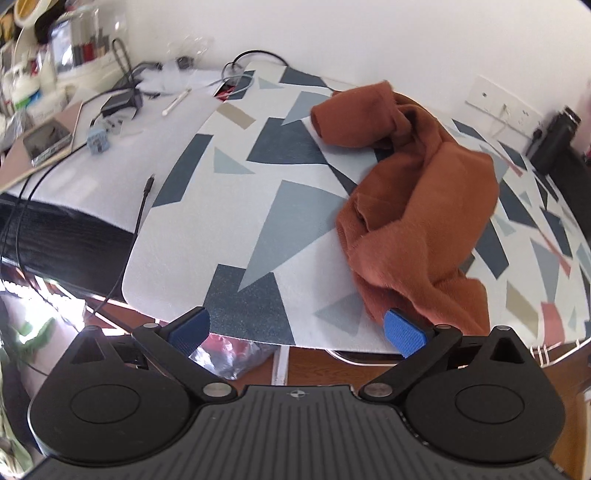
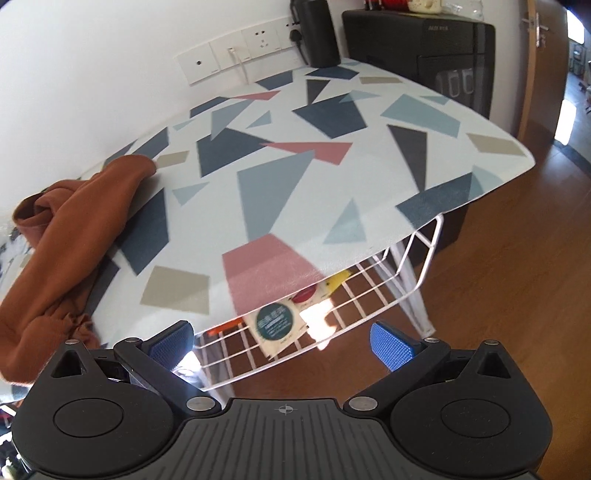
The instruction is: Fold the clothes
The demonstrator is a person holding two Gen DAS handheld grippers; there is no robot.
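A rust-orange garment (image 1: 417,206) lies crumpled on the ironing board (image 1: 236,192), whose cover has grey, blue and pink shapes. My left gripper (image 1: 295,330) is open at the board's near edge. Its right blue pad (image 1: 404,332) sits just at the garment's lower hem, and nothing is between the pads. In the right wrist view the same garment (image 2: 70,236) is bunched at the board's (image 2: 295,177) left side. My right gripper (image 2: 282,345) is open and empty below the board's near edge, to the right of the garment.
A cluttered desk (image 1: 74,110) with cables, a phone and boxes stands to the left. A white wire rack (image 2: 369,295) holding packets hangs under the board. Wall sockets (image 2: 255,44), a black speaker (image 2: 317,29) and a black cabinet (image 2: 436,44) stand behind. Wooden floor (image 2: 517,258) lies to the right.
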